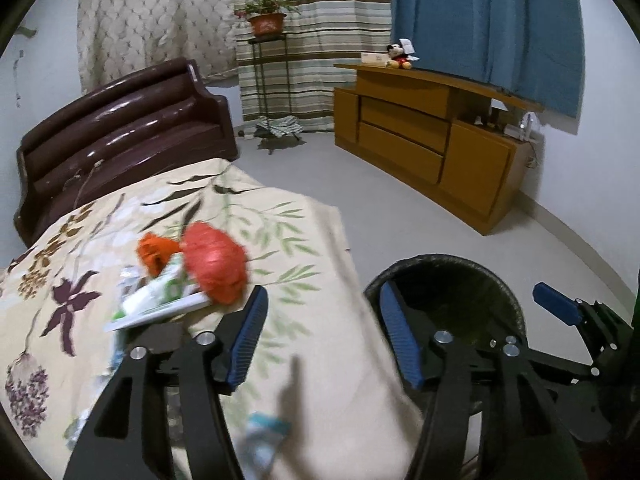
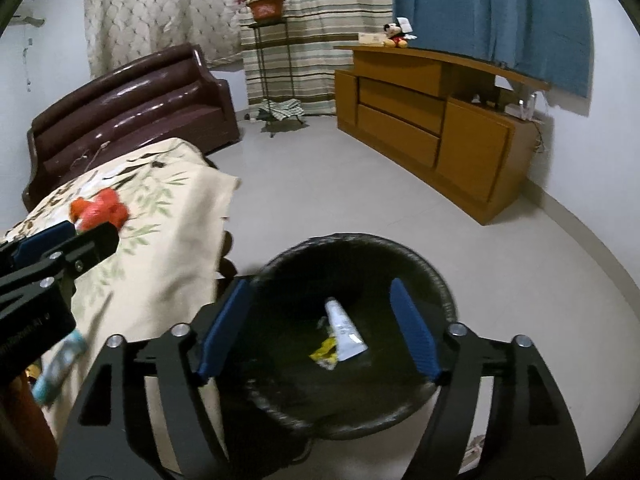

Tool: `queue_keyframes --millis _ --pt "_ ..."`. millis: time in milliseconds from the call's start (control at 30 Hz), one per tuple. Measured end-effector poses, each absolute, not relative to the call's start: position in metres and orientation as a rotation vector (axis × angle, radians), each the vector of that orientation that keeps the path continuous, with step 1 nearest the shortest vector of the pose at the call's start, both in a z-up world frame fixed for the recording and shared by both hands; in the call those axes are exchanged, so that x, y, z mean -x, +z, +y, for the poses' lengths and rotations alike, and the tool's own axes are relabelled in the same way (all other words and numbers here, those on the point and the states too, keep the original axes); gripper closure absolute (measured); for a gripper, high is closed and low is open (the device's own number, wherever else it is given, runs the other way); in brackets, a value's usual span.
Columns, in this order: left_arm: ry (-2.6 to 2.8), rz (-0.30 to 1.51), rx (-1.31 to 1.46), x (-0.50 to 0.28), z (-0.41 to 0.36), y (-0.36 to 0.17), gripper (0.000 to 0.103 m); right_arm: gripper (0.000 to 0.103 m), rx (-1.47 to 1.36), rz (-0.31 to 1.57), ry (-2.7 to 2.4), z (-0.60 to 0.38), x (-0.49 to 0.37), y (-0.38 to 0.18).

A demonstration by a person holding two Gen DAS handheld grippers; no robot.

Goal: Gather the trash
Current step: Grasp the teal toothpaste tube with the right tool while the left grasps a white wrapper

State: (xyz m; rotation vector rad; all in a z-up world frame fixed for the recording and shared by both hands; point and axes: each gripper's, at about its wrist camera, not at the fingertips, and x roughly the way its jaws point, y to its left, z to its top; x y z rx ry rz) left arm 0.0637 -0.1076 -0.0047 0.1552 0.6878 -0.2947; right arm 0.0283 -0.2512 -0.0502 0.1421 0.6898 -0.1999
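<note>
I read the right tool [image 2: 320,328] as wide apart with nothing between its pads, poised over the black bin [image 2: 440,280], where a white tube [image 2: 344,332] and a yellow wrapper [image 2: 326,350] lie on the bottom. The left tool [image 1: 324,336] also stands wide and empty, above the edge of the bed [image 1: 280,220] beside the bin. Remaining trash on the floral bedcover: an orange net bag [image 1: 214,268] and green-white packaging [image 1: 160,300], touching each other.

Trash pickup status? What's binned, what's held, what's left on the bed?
Binned: a white tube and a yellow wrapper lie in the black bin. Held: nothing; left gripper and right gripper are open. Left: orange-red bags, green-white packaging on the bedspread.
</note>
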Motion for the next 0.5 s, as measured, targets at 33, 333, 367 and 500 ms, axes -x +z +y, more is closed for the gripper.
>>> queue_keyframes --millis 33,333,367,500 --pt "-0.285 0.683 -0.158 -0.062 -0.102 -0.003 0.042 0.025 -0.149 0.689 -0.191 -0.244 -0.028 -0.049" --pt "-0.19 0.671 -0.142 -0.052 -0.034 0.004 0.041 0.023 -0.165 0.711 -0.108 -0.19 -0.028 -0.039" --pt "-0.178 0.673 -0.136 -0.051 -0.024 0.003 0.041 0.023 -0.159 0.713 -0.099 -0.182 -0.027 -0.039" --pt "-0.147 0.697 -0.117 -0.051 0.01 -0.002 0.041 0.023 -0.115 0.711 -0.081 -0.157 -0.025 -0.035"
